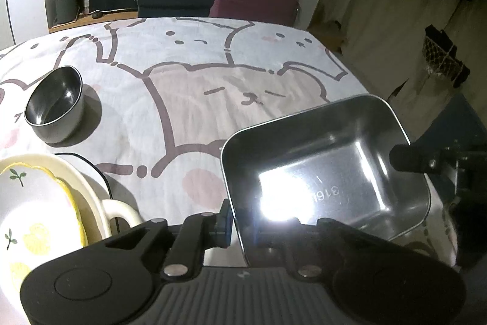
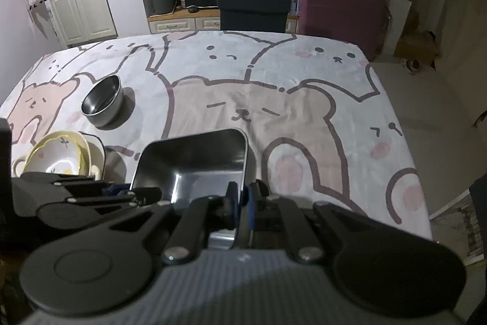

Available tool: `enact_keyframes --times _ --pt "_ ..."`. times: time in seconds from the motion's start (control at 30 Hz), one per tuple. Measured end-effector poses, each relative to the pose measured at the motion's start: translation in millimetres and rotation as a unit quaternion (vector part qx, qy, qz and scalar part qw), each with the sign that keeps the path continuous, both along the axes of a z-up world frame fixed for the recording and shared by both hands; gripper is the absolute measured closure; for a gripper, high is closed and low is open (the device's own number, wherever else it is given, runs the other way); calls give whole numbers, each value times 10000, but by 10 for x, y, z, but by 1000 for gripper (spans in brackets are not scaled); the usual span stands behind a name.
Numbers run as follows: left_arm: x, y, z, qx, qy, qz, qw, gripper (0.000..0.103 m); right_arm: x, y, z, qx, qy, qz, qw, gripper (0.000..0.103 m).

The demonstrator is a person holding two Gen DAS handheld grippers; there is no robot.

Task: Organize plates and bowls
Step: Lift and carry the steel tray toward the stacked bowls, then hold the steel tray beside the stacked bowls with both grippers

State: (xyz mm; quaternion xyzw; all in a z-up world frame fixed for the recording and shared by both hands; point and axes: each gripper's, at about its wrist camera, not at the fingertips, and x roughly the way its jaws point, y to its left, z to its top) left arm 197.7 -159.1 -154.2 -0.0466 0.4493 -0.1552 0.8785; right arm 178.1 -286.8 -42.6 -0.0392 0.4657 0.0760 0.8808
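The left tool (image 1: 236,226), black plastic with blue pads, is clamped on the near-left wall of the tray (image 1: 328,169); the right tool (image 2: 242,197) pinches the tray's right wall the same way. The tray sits between them over the near part of the counter (image 2: 274,111); whether it touches the cloth cannot be told. It is a rectangular steel pan with rounded corners and a shiny floor stamped "316". At far left lies a stack of dishes (image 1: 33,203): a scalloped white ceramic bowl with a yellow rim and painted sprigs and lemons, nested in a cream dish with a loop handle. Beyond it stands a round steel bowl (image 1: 54,105), upright, well apart from the tray. A soft white cloth printed with brown-outlined cartoon bears covers the counter.
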Motion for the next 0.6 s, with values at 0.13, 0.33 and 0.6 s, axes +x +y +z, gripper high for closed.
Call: enact_keyframes --times 0.13,0.33,0.6 --pt "13 -9 -63 69 58 -22 10000 87 27 36 -26 -114 47 45 9999 95" --pt "21 -32 -89 132 84 -83 9998 87 31 76 -48 -252 85 107 9996 95" --pt "21 -97 -149 235 124 -203 9994 87 58 41 -94 -311 259 89 9991 96"
